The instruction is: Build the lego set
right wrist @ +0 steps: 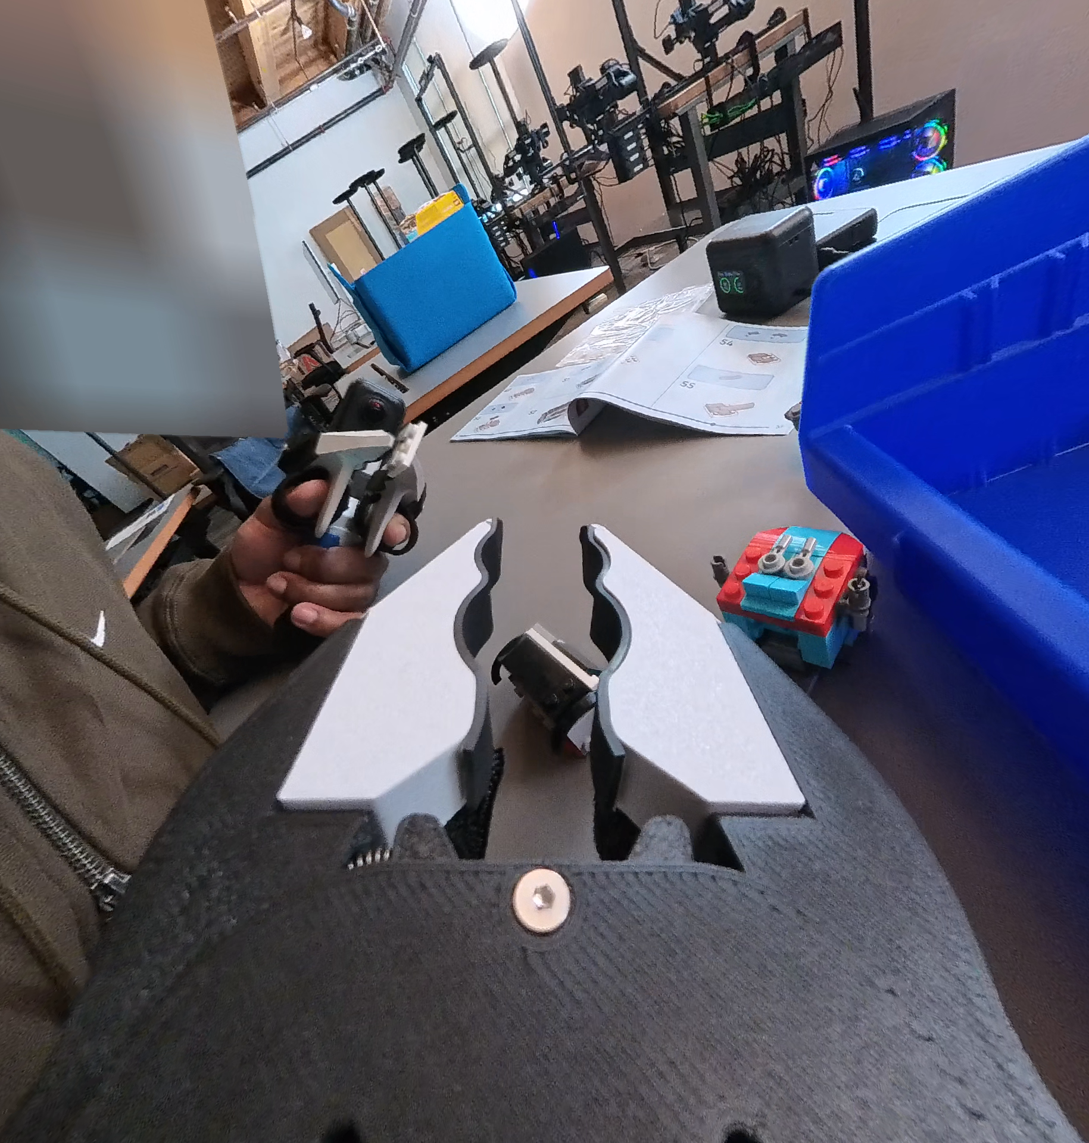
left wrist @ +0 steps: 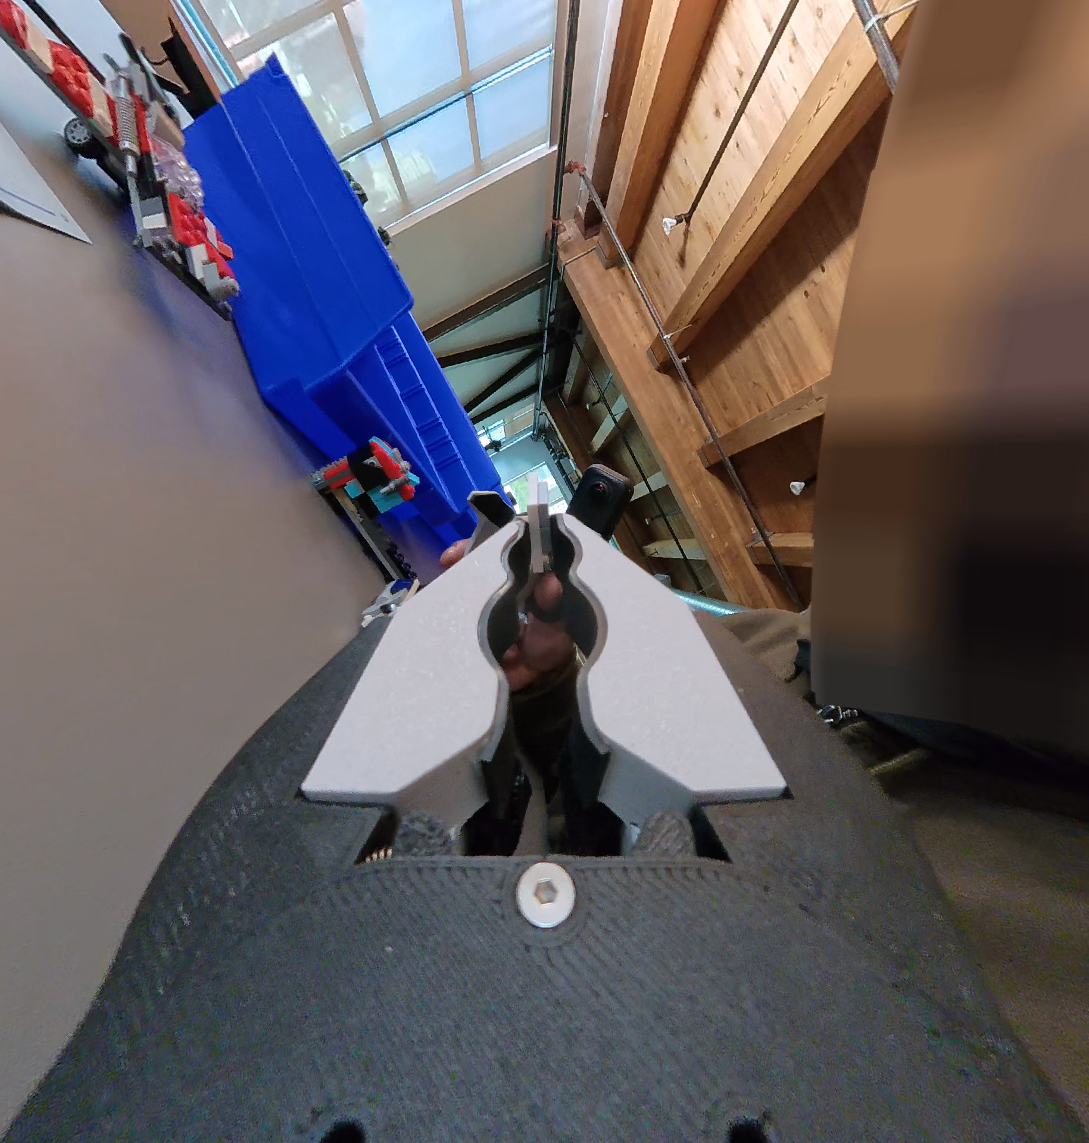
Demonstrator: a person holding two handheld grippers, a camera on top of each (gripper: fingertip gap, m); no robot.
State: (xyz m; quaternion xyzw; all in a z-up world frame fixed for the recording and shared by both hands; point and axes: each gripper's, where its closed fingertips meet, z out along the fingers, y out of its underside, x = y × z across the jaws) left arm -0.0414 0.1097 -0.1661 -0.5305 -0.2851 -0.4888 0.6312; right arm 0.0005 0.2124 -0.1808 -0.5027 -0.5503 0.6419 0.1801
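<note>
Fingers of my left gripper (left wrist: 538, 532) clamp a white plate (left wrist: 539, 513); my right gripper (right wrist: 540, 532) gapes, a black piece (right wrist: 545, 674) lying between its fingers on the bench (right wrist: 591, 482).

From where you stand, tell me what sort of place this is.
Likely a robotics lab or workshop. Camera rigs on metal frames line the back wall, a lit computer tower glows beside them, and the work table holds a blue bin and toy-brick builds.

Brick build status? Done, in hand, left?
Done: a red-and-teal block stands assembled on the table. In hand: the left gripper pinches a small white plate, raised off the table. Left: a black-and-grey piece lies ungripped between the open right gripper fingers.
</note>
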